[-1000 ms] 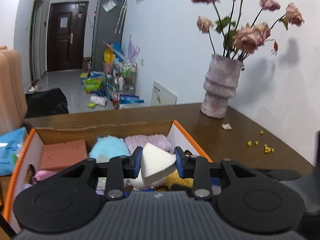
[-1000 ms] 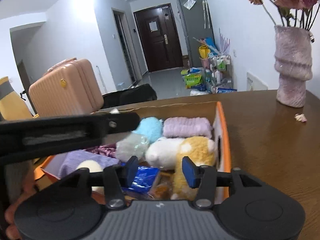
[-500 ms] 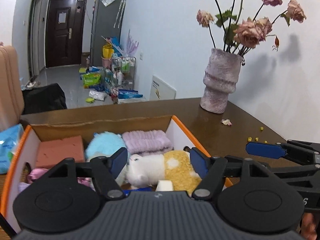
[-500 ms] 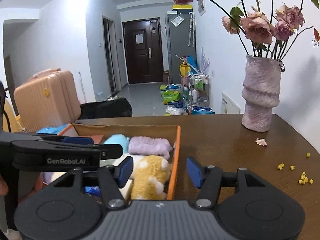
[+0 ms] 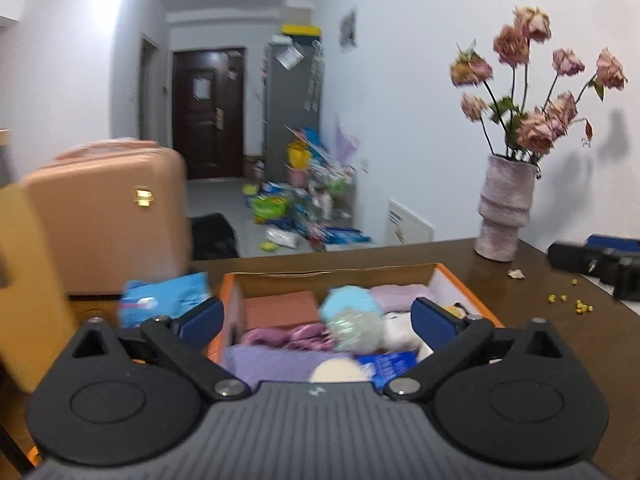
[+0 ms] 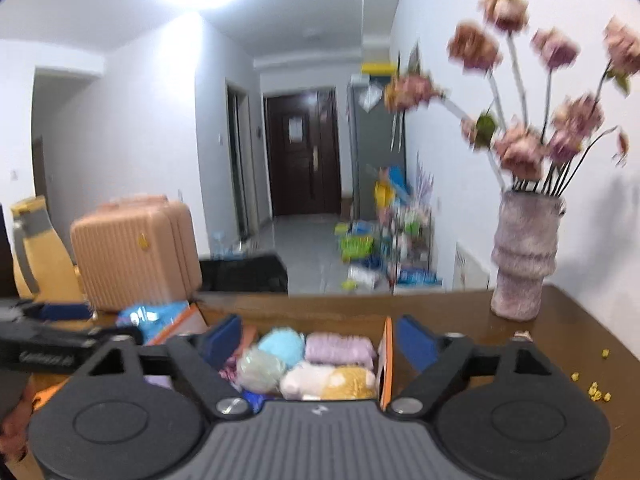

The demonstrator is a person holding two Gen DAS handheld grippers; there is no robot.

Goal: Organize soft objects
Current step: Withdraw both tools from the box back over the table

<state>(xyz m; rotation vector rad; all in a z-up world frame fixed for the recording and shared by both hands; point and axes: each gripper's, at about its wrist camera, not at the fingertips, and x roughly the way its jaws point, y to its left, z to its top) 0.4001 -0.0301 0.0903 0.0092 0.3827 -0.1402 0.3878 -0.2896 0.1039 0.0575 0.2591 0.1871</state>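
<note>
An orange-rimmed cardboard box (image 5: pixel 456 274) on the brown table holds soft things: a terracotta sponge (image 5: pixel 280 310), a light blue puff (image 5: pixel 348 304), a lilac folded towel (image 5: pixel 400 294), a white and yellow plush (image 6: pixel 328 382), pink cloth and a white sponge (image 5: pixel 338 372). My left gripper (image 5: pixel 316 318) is open wide and empty, above the box's near side. My right gripper (image 6: pixel 318 340) is open and empty, also over the box (image 6: pixel 386 348). The right gripper also shows at the right edge of the left wrist view (image 5: pixel 600 264).
A ribbed pink vase (image 5: pixel 504 212) of dried roses stands at the back right of the table, with yellow crumbs (image 5: pixel 568 304) nearby. A blue packet (image 5: pixel 164 300) lies left of the box. A peach suitcase (image 5: pixel 104 216) stands beyond the table's left side.
My left gripper let go of the white sponge into the box, opened wide and pulled back and up. My right gripper also drew back and rose; both views are motion-blurred.
</note>
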